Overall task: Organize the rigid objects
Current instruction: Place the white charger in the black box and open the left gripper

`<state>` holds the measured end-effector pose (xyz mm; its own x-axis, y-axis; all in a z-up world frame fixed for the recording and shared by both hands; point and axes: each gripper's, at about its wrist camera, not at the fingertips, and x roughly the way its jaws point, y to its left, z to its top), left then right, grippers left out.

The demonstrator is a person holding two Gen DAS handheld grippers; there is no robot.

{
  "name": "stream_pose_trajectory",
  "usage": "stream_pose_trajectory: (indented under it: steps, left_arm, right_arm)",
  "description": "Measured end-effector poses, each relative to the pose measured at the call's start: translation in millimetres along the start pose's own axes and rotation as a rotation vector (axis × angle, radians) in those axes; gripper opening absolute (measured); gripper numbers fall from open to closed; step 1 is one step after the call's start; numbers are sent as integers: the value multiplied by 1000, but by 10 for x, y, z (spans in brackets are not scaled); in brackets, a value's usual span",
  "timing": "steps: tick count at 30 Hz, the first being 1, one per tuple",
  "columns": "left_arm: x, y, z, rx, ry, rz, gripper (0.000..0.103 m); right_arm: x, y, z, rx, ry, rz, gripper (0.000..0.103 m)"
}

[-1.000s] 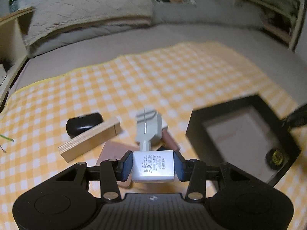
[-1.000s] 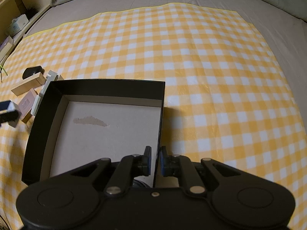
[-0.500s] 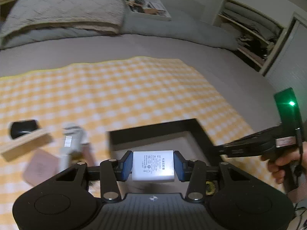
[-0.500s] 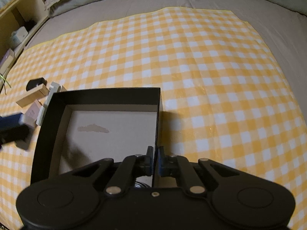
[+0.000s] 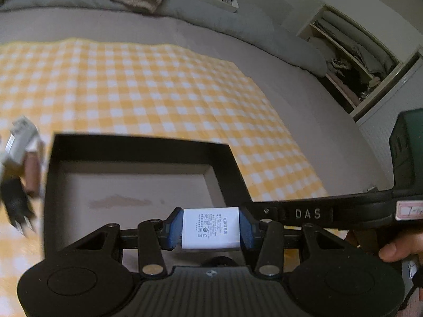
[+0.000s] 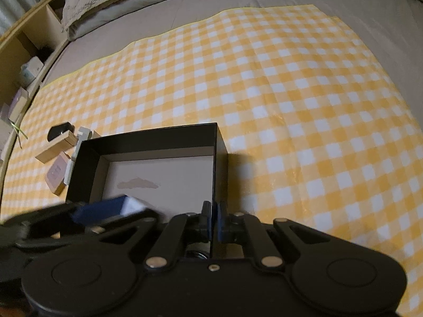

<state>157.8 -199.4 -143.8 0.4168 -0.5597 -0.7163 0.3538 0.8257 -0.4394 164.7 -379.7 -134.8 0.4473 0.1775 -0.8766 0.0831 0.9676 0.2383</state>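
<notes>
Left gripper (image 5: 211, 229) clamps white charger (image 5: 211, 227) above black box's (image 5: 137, 145) near end, floor directly below; right gripper (image 6: 213, 219) pinches box's right wall.

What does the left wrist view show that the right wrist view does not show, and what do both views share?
Only the left wrist view shows the printed label of the white rectangular power adapter clamped in the left gripper, and an open wardrobe.

Only the right wrist view shows the right gripper shut on the side wall of the black cardboard box, and a light wooden block.

Both share the box and the yellow checked cloth.
</notes>
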Motion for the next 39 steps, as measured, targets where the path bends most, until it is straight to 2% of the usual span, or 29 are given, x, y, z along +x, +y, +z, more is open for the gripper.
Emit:
stream_pose_trajectory:
  steps: [6,9,11,27,39]
  left_arm:
    - [117,11,-115,-89,-23,-5,46]
    - [151,84,-149,-153,-17,-20,51]
    - [186,122,-148,-185,6,-25,60]
    - [127,38,-166,-63,49,14,60]
    - [-68,-18,-126,-4,28,37,61]
  right_arm:
    - [-19,-56,-9,35,3,27,5]
    - [-22,-47,-14,34,3,28,6]
    - [-17,-44,-9,36,5,26,5]
    - [-17,-11,0,21,4,9,5]
    - [-17,-7,4,8,6,3,5]
